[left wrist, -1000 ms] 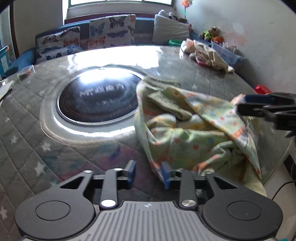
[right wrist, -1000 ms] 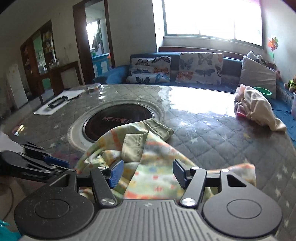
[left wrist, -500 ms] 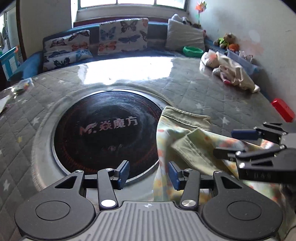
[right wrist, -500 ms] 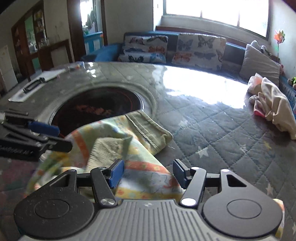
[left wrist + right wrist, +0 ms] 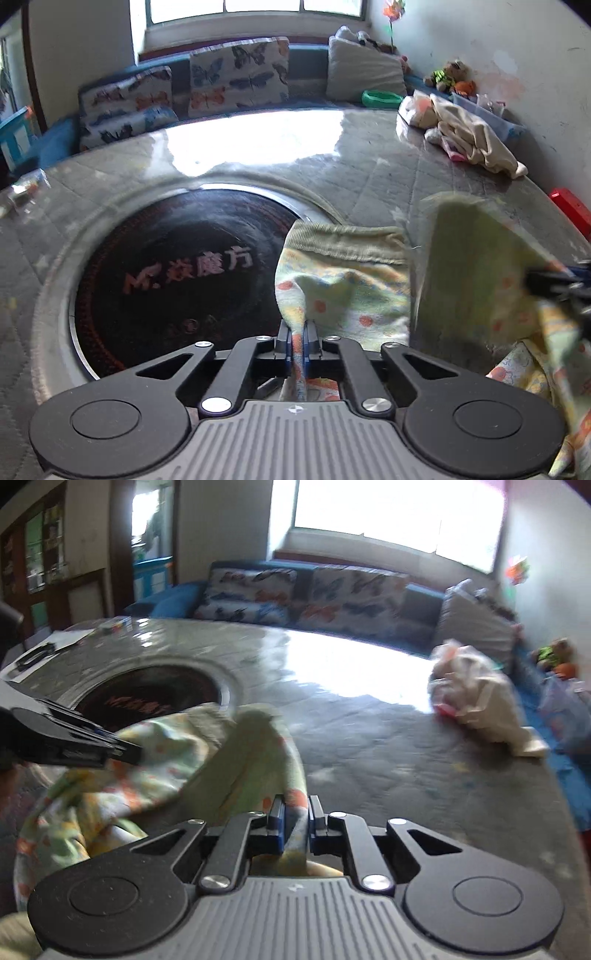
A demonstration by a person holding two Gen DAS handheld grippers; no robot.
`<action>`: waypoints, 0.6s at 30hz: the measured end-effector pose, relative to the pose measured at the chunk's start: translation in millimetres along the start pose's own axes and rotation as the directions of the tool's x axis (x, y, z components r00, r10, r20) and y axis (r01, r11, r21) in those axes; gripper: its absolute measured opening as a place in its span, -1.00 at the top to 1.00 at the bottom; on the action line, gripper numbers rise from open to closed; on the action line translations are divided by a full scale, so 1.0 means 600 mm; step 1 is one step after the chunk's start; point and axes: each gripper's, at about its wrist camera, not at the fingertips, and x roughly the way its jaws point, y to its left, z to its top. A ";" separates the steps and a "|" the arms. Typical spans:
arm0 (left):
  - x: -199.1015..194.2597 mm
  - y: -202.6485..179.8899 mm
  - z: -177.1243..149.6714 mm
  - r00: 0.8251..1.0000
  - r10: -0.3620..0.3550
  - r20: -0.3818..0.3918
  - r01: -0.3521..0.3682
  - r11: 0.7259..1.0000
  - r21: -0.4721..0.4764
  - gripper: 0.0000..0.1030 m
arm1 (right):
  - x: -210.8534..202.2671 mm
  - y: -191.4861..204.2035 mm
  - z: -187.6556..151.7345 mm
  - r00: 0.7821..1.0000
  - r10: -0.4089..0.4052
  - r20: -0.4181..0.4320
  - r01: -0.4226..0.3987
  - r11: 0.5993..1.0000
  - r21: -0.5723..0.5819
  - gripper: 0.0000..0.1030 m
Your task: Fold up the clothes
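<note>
A pale green garment (image 5: 347,288) with orange and yellow dots and a ribbed olive waistband lies crumpled on the round table, partly over the dark centre disc. My left gripper (image 5: 297,341) is shut on a pinched fold of its near left edge. My right gripper (image 5: 295,823) is shut on another fold of the same garment (image 5: 155,760), which rises in a blurred peak. The right gripper also shows at the right edge of the left wrist view (image 5: 557,284), and the left gripper at the left of the right wrist view (image 5: 122,753).
The grey quilted table (image 5: 369,173) has a dark round inset disc (image 5: 177,266) with lettering. A pile of cream clothes (image 5: 469,136) lies at the far right of the table. A sofa with butterfly cushions (image 5: 236,77) stands behind it. A red object (image 5: 570,206) sits beyond the right edge.
Both grippers went from open to shut on folds of the garment. The fabric held by the right gripper has lifted and is blurred with motion.
</note>
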 end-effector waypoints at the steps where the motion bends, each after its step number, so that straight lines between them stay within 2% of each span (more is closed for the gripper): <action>1: -0.009 0.005 -0.001 1.000 0.009 0.012 -0.009 1.000 -0.008 0.89 | -0.015 -0.012 -0.007 0.999 -0.035 0.010 0.035 0.999 0.012 0.82; 5: -0.046 0.031 -0.009 0.998 0.046 0.046 -0.044 0.998 -0.051 0.90 | -0.071 -0.062 -0.043 0.990 -0.142 0.020 0.140 0.987 0.084 0.82; 10: -0.088 0.068 -0.037 0.995 0.079 0.059 -0.073 0.992 -0.102 0.90 | -0.124 -0.108 -0.104 0.975 -0.224 -0.013 0.223 0.960 0.170 0.82; 13: -0.110 0.092 -0.059 0.994 0.097 0.059 -0.089 0.987 -0.131 0.90 | -0.144 -0.121 -0.134 0.968 -0.251 -0.030 0.252 0.946 0.206 0.82; 18: -0.133 0.114 -0.089 0.991 0.122 0.051 -0.113 0.982 -0.153 0.90 | -0.151 -0.119 -0.154 0.964 -0.264 -0.039 0.266 0.940 0.214 0.82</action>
